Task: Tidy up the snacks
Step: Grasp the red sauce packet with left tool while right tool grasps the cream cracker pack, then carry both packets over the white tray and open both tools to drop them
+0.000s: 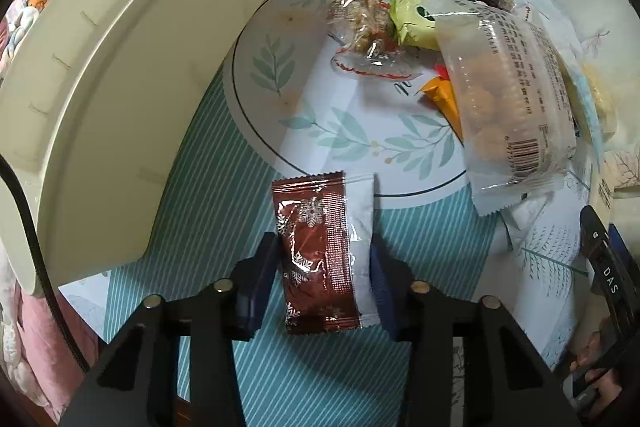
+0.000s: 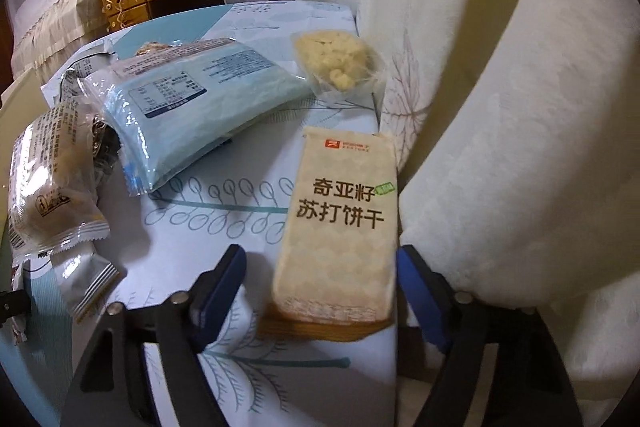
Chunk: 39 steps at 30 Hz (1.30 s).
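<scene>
My left gripper (image 1: 324, 263) is shut on a dark red snowflake snack packet (image 1: 316, 255) with a white packet (image 1: 362, 251) beside it, held just above the tablecloth. A pile of snack packets (image 1: 512, 99) lies ahead on the right. A cream storage bin (image 1: 120, 75) stands at the left. My right gripper (image 2: 320, 279) is open around a beige soda cracker pack (image 2: 340, 223) lying on the table; the pack sits close to the right finger and apart from the left one.
A light blue packet (image 2: 192, 107), a clear bag of yellow puffs (image 2: 336, 63) and other wrapped snacks (image 2: 48, 163) lie on the leaf-pattern tablecloth (image 2: 224, 195). A white cushioned chair (image 2: 500, 87) stands right of the table. The right gripper shows in the left wrist view (image 1: 604, 267).
</scene>
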{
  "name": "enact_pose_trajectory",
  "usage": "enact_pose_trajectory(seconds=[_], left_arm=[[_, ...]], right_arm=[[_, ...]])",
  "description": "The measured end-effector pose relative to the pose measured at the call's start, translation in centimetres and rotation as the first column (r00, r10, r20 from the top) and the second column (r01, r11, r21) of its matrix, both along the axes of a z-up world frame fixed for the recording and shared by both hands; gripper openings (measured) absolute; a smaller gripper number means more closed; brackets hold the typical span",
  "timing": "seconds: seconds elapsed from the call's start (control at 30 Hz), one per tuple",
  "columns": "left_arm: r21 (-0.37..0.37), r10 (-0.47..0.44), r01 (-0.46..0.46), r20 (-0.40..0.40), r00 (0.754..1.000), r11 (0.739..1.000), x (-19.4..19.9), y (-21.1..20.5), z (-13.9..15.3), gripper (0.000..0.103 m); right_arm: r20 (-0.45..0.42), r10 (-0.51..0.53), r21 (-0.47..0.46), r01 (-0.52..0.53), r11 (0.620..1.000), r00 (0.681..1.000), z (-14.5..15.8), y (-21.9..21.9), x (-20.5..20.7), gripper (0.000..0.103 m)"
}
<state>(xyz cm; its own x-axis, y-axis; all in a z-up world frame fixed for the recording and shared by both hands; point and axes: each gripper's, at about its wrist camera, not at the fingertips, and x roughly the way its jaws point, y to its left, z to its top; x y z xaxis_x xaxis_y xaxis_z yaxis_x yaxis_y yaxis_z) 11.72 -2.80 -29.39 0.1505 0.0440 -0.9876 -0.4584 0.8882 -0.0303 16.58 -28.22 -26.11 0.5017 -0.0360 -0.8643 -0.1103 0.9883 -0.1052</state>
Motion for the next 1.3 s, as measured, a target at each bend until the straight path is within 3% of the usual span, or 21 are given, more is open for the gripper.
enact_pose_trajectory(seconds=[0.17, 0.4, 0.7, 1.0, 1.3], left_arm=[[-0.006, -0.006, 0.005, -0.018, 1.000, 1.000, 0.4, -0.4, 0.5, 0.037], [-0.004, -0.004, 0.004, -0.069, 0.998, 1.000, 0.2, 0.2, 1.5, 0.033], [-0.030, -0.066, 0.067, 0.027, 0.997, 0.997, 0.1, 0.5, 6.4, 0.033], [-0.119, -0.128, 0.143, 0.125, 0.984, 0.983, -0.6, 0.9, 10.1, 0.033], [-0.100, -0.272, 0.305, 0.250, 0.929, 0.947, -1.2, 3.3, 14.8, 0.033]], right_arm=[[-0.011, 0.019, 0.006, -0.018, 1.000, 1.000, 0.2, 0.2, 0.0, 0.058], [-0.072, 0.027, 0.055, -0.023, 0.998, 0.997, 0.5, 0.2, 0.6, 0.056], [-0.156, 0.020, 0.177, 0.008, 0.984, 0.987, 1.7, -0.2, -0.5, 0.055], [-0.130, 0.014, 0.188, 0.011, 0.982, 0.991, 4.7, -0.1, -0.8, 0.054], [-0.035, -0.037, 0.161, 0.043, 0.986, 0.999, 8.5, 1.4, -2.1, 0.054]])
